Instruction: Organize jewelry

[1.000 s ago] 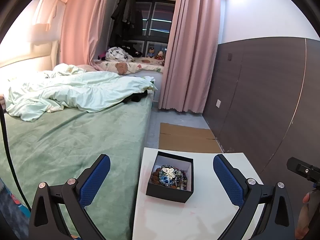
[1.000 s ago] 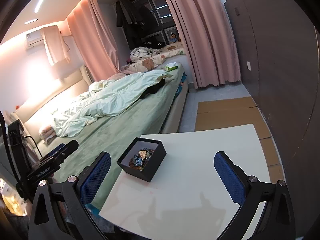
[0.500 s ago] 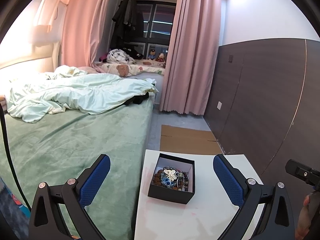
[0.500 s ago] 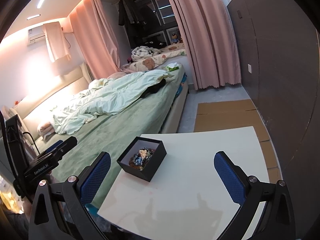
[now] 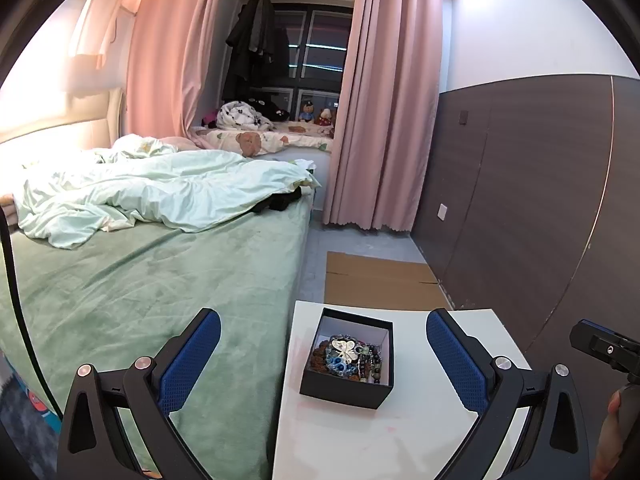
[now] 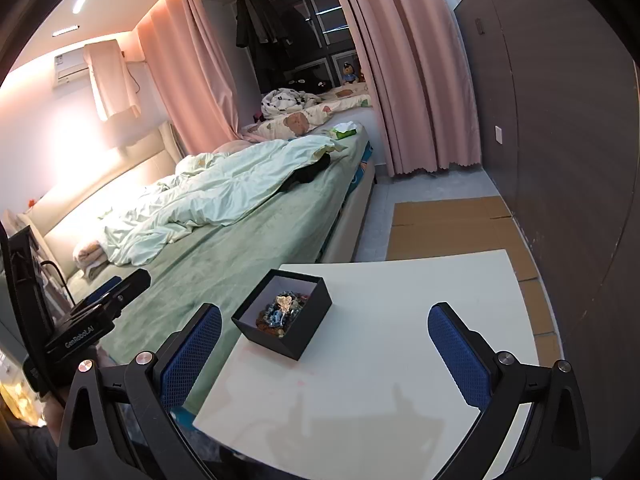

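Observation:
An open black box [image 5: 347, 390] with a white lining stands on a white table [image 5: 400, 440]. It holds a heap of jewelry [image 5: 346, 356], beads and a pale butterfly piece on top. The box [image 6: 308, 334] and jewelry [image 6: 282, 310] also show in the right wrist view, on the table's left part [image 6: 380, 380]. My left gripper [image 5: 323, 354] is open and empty, its blue pads spread either side of the box, short of it. My right gripper [image 6: 324, 346] is open and empty, to the right of the box and nearer than it.
A bed with a green cover [image 5: 160, 280] and a rumpled pale duvet [image 5: 160, 192] runs along the table's left. A dark panelled wall [image 5: 540, 200] is on the right. Cardboard [image 5: 376, 280] lies on the floor beyond the table. Pink curtains [image 5: 384, 120] hang at the back.
Both views have drifted slightly; the box sits a little lower in the left wrist view. Both grippers stay open and empty. The box has not moved on the table.

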`<state>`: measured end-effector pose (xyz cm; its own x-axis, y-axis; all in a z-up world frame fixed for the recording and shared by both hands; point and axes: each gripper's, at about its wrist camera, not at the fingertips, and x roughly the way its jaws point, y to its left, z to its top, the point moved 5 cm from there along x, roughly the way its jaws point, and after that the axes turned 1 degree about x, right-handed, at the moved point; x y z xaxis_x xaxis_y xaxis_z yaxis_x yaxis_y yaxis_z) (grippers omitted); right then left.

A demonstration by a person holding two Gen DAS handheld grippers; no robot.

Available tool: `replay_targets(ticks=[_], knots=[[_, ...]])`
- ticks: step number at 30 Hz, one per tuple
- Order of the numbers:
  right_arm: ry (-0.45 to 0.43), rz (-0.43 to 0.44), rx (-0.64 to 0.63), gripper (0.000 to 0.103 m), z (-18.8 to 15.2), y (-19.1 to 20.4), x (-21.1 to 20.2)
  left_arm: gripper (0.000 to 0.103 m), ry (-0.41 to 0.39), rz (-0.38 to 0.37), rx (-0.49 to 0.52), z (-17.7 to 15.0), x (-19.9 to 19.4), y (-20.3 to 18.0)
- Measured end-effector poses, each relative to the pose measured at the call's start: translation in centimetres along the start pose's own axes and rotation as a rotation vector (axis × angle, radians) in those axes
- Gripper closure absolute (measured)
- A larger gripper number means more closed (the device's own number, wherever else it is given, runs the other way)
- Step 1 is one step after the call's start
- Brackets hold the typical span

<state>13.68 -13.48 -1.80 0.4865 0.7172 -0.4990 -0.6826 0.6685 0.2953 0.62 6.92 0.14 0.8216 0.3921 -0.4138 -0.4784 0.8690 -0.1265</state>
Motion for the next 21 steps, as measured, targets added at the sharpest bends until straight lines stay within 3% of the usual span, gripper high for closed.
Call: replay_targets(ticks=[21], knots=[[0.006,-0.005,0.000,0.000,-0.33,0.08,0.25,0.000,0.000,0.003,0.002,-0.14,-0.05,0.04]])
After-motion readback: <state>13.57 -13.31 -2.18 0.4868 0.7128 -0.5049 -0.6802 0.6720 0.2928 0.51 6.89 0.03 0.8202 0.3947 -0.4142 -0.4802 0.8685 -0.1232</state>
